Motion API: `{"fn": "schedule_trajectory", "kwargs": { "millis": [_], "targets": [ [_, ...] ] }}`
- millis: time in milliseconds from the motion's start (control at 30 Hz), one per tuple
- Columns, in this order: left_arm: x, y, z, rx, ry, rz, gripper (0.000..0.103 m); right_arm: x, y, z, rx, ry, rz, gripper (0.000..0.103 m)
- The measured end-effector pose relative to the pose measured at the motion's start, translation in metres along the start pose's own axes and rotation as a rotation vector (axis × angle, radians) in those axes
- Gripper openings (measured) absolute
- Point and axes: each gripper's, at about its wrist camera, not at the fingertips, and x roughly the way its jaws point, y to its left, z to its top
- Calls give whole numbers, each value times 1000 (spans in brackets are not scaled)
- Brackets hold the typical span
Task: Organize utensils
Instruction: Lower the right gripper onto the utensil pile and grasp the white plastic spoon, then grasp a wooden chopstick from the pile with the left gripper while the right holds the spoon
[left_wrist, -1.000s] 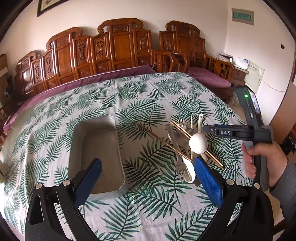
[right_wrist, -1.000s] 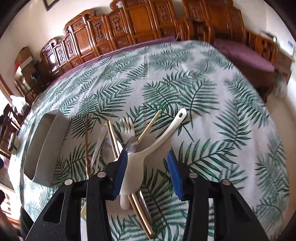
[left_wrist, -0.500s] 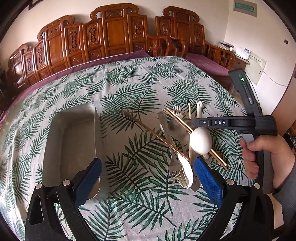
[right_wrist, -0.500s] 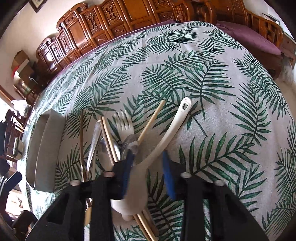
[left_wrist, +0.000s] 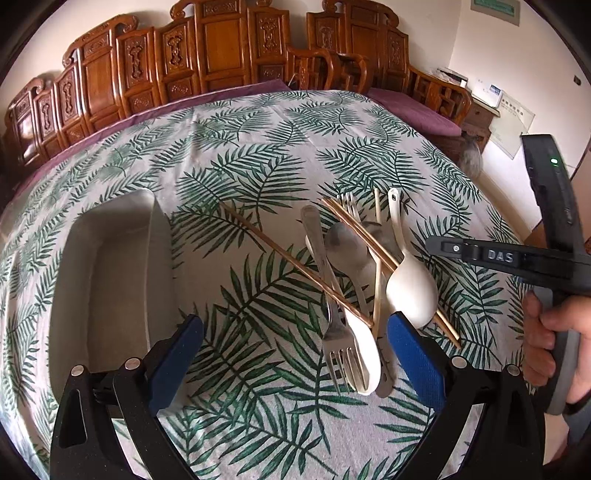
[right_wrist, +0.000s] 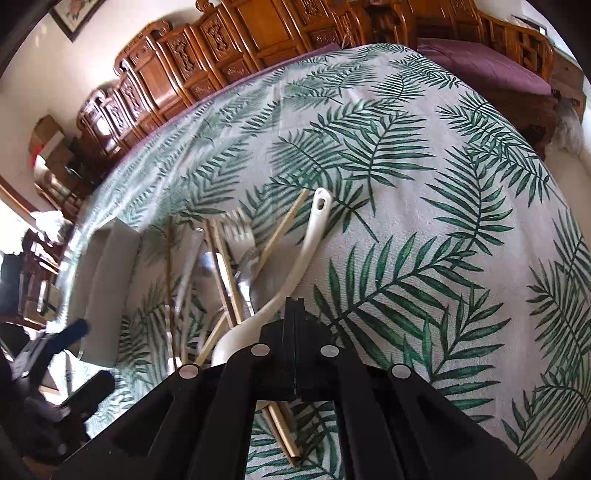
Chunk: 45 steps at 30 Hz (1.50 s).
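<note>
Right tongs are clenched beside the white spoon, apparently missing it. Left tongs hang released. Lifting now risks leaving the spoon behind.

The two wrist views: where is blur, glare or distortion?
Left wrist view: sharp, with fisheye bending of the table edge and some sheen on the metal spoon. Right wrist view: the fork and tray at left are smeared by blur; the cloth at right stays sharp.
</note>
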Motion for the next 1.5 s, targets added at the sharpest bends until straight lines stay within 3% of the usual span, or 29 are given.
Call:
{"fn": "schedule_trajectory", "kwargs": {
  "millis": [400, 700, 900, 1067, 1300, 1500],
  "targets": [
    [56, 2, 22, -109, 115, -47, 47, -3, -3, 6, -26, -18, -16, 5],
    [75, 17, 26, -261, 177, -170, 25, 1, 10, 2, -69, -11, -16, 7],
    [73, 13, 26, -282, 168, -198, 8, 0, 12, 2, -70, -16, -10, 11],
    [67, 15, 22, -274, 166, -187, 7, 8, 12, -1, -80, 4, -15, 20],
    [42, 16, 13, -219, 115, -159, 7, 16, 10, -3, -55, 22, 25, 40],
    [22, 18, 9, -180, 89, -154, 7, 22, 14, -4, -58, 31, 21, 44]
  ]
}}
